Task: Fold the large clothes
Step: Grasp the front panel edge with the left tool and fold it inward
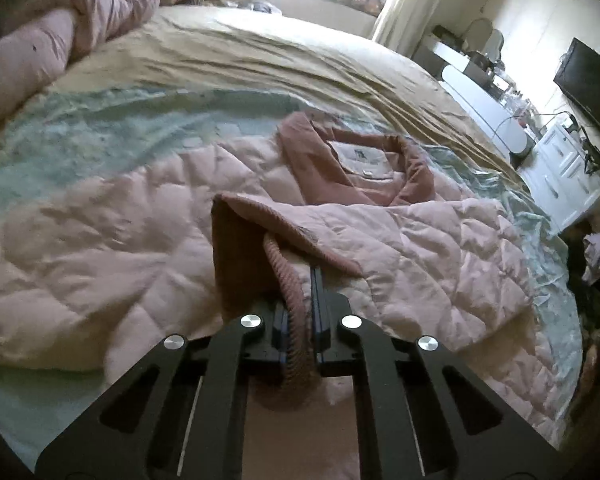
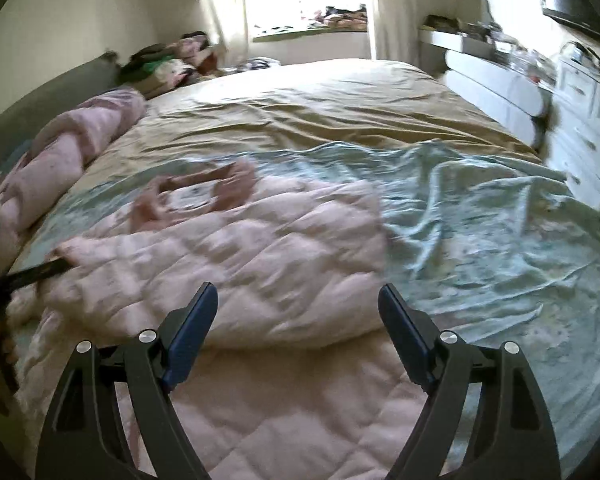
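One pale pink quilted padded jacket (image 1: 400, 248) with a darker pink ribbed collar lies spread on the wrinkled pale green sheet (image 1: 100, 136) that covers the near part of the bed, its collar and white neck label turned toward the window end. Beyond the green sheet lies a tan bedspread (image 2: 320, 104), and beside the jacket, along the headboard side, lies one rolled pink quilt (image 1: 52, 48).

The left gripper (image 1: 314, 280) is clenched on the jacket: its two black fingers are pressed together over a fold of the ribbed pink trim (image 1: 288, 280), which runs between the pads and bunches up just in front of them. In the right wrist view this same gripper shows as a dark bar at the jacket's far left edge.

The right gripper (image 2: 298, 300) hovers over the jacket's near part with its two blue-padded fingers (image 2: 192, 340) spread wide; nothing lies between them, and the jacket's puffy folded edge sits below and just ahead of the tips. This view is blurred.

No container is close to the jacket; a white drawer cabinet (image 1: 560, 176) stands off the bed's far side, its contents hidden.
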